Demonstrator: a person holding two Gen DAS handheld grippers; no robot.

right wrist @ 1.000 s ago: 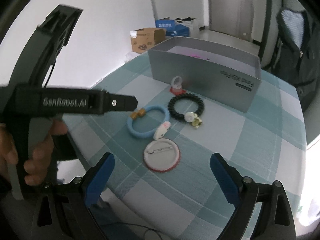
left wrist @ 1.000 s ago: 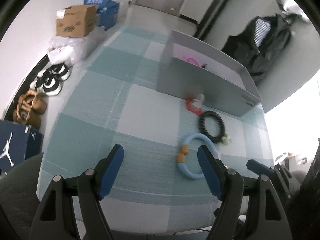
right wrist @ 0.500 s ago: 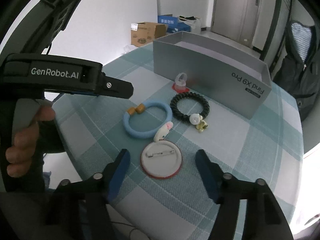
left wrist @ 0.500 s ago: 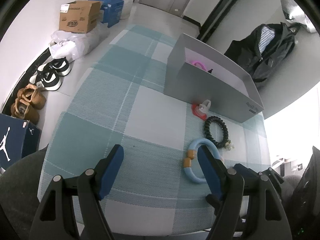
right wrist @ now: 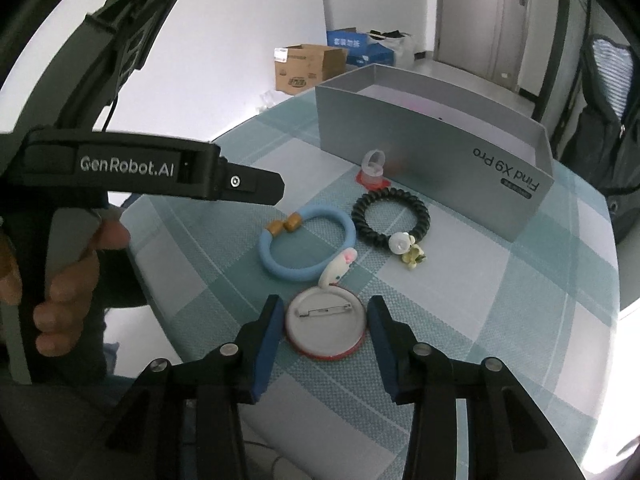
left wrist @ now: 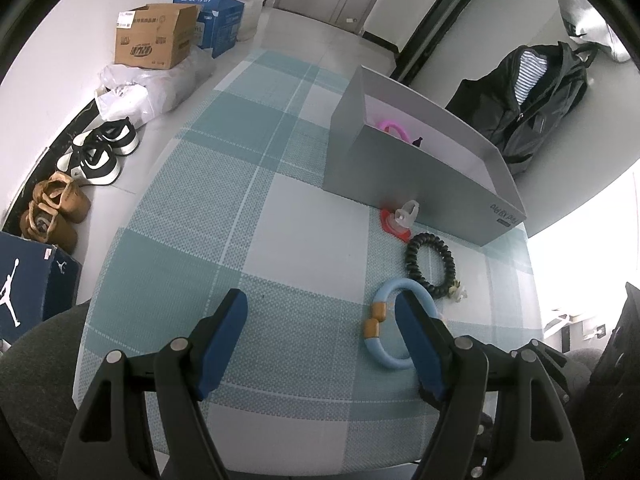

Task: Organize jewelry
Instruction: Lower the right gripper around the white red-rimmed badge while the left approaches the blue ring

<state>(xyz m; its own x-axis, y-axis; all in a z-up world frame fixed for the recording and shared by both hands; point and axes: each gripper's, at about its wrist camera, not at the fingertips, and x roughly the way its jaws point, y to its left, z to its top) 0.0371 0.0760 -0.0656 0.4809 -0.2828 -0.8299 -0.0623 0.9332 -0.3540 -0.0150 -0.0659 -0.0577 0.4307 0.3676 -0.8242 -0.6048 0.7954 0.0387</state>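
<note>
A grey open box (right wrist: 436, 148) stands on the checked tablecloth, with a pink ring (left wrist: 394, 128) inside it. In front of it lie a clear ring on a red base (right wrist: 372, 168), a black coiled bracelet (right wrist: 390, 216) with a white flower charm, a blue bracelet (right wrist: 306, 244) with gold beads, a small white bunny clip (right wrist: 338, 268) and a round pin badge (right wrist: 326, 326) lying face down. My right gripper (right wrist: 326, 326) has its fingers on either side of the badge, not quite touching. My left gripper (left wrist: 320, 336) is open above the cloth, left of the blue bracelet (left wrist: 400, 320).
The table's near edge is just under both grippers. The left gripper's body and the hand that holds it (right wrist: 80, 248) fill the left of the right wrist view. Cardboard boxes (left wrist: 154, 36), shoes (left wrist: 96, 156) and a black jacket (left wrist: 532, 96) lie beyond the table.
My right gripper has come down towards the badge and narrowed its fingers around it. My left gripper has risen and pulled back a little, still open.
</note>
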